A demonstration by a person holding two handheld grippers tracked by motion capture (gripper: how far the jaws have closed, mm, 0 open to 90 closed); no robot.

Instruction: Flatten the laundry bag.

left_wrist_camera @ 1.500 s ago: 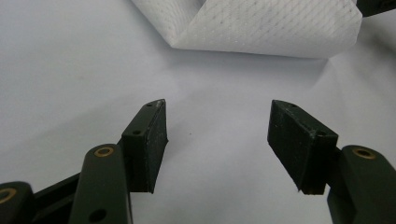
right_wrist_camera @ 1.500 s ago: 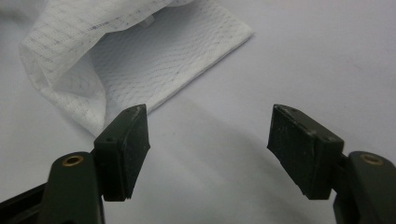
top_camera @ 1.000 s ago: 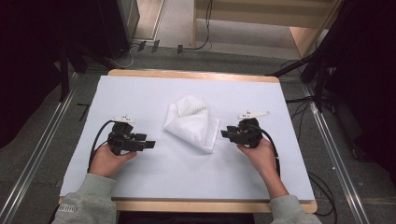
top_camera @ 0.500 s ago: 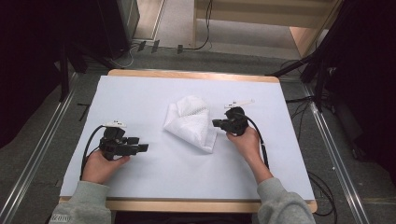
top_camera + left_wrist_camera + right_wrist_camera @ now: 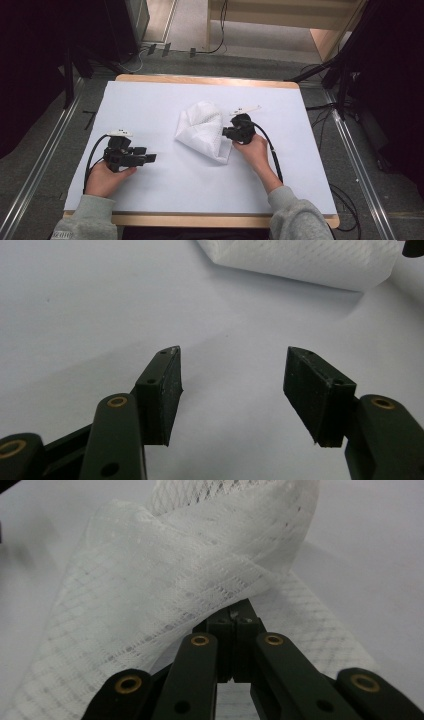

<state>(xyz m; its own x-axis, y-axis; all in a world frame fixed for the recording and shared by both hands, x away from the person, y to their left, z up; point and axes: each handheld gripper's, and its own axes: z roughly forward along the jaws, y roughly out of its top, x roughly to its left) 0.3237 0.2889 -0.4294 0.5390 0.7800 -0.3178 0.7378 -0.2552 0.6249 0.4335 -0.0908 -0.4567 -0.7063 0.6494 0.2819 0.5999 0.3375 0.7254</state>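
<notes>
Cloth is the landmark: a white, loosely folded piece of mesh-patterned fabric [image 5: 204,131] lies a little beyond the middle of the white-covered table [image 5: 165,190], its folds bunched into a rough triangle.

Against the cloth's right edge sits the right gripper [image 5: 226,133], held in the person's right hand [image 5: 256,152]. In the right gripper view its black jaws have just come together and now meet with no gap, the fabric [image 5: 190,580] draped over their tips; a fold of the cloth appears pinched between the pads, though the exact bite is hidden under the drape.

Well to the left of the cloth and nearer the person, the left gripper [image 5: 150,158] rests in the left hand [image 5: 106,179], pointing toward the cloth but clearly apart from it. In the left gripper view its jaws stand wide apart over bare white table surface, nothing between them, with the cloth's near edge [image 5: 300,260] lying farther ahead.
</notes>
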